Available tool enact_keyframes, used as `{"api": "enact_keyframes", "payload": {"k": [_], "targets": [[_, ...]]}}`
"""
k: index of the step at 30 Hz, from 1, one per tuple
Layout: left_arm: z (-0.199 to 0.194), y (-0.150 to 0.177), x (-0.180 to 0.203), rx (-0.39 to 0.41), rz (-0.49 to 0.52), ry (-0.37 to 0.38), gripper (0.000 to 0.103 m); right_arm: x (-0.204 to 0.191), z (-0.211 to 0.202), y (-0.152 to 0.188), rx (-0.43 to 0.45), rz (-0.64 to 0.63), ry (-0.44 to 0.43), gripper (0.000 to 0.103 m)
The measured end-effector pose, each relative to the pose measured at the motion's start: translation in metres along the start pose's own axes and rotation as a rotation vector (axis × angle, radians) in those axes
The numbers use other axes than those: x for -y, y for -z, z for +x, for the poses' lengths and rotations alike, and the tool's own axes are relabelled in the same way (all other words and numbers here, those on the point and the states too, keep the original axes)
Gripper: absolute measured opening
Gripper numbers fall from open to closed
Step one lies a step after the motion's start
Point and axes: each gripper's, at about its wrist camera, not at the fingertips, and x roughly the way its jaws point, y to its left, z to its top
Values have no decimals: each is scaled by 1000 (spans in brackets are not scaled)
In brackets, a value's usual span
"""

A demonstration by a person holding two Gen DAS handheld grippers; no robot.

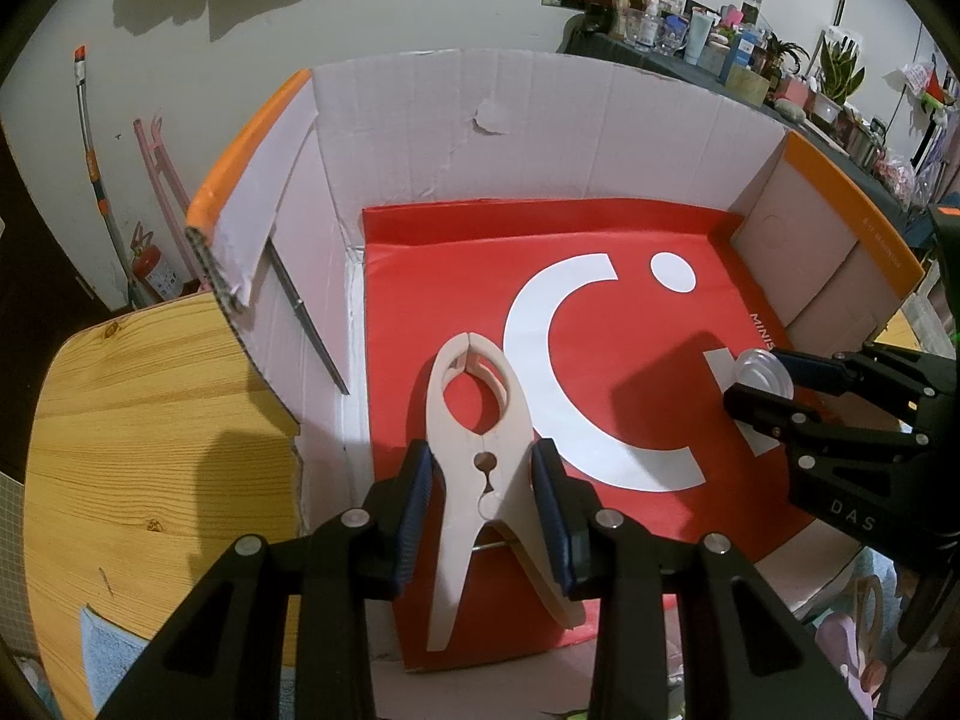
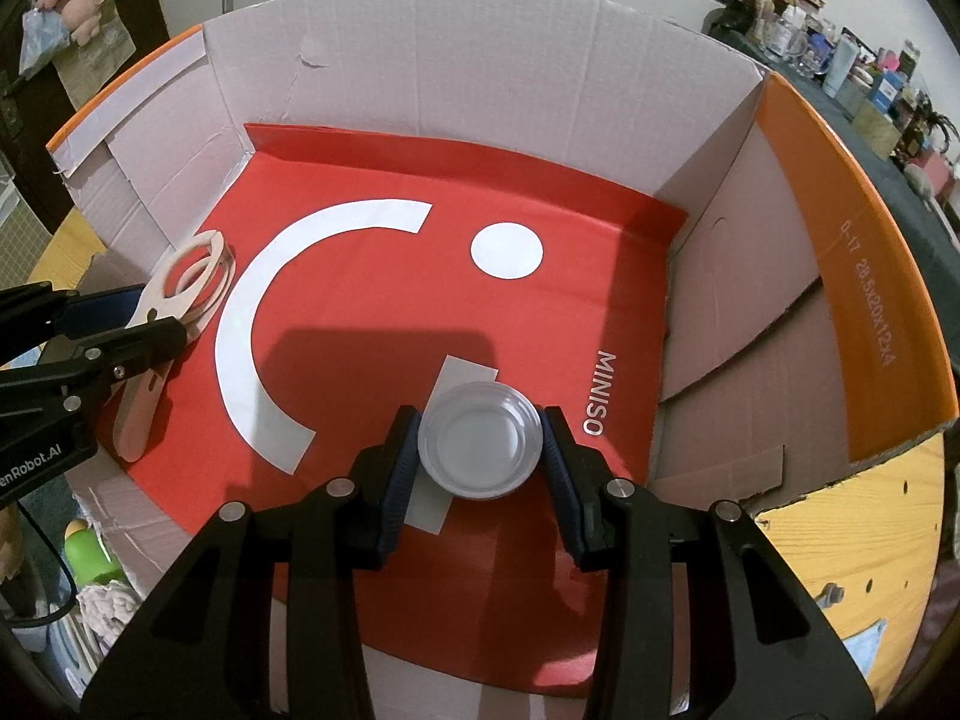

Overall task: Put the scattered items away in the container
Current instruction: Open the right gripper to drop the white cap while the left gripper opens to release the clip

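Over the cardboard box, the left gripper clamps a pale clothes clip, its long axis running along the fingers and its closed tip pointing at the far wall. The right gripper grips a clear round lid, flat face toward the camera, above the red bag printed "MINISO"; the box flap reads "28.5X20X12".

A pale pink clip, a clear lid, a red bag with white arc at nine o'clock, an orange-edged white box, blue-padded black fingers.

L gripper clamped pink clip over box near its left wall; R gripper held clear lid by right wall.
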Motion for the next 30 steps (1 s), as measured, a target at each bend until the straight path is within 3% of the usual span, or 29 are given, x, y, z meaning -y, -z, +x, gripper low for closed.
{"api": "enact_keyframes", "payload": {"k": [19, 28, 30], "targets": [[0, 1, -1, 3, 11, -18, 38, -2, 2, -2, 0, -5, 14, 42], [-2, 1, -2, 5, 9, -14, 38, -9, -1, 1, 12, -33, 44, 65], [-2, 1, -3, 6, 7, -11, 38, -9, 0, 1, 14, -32, 37, 65]]}}
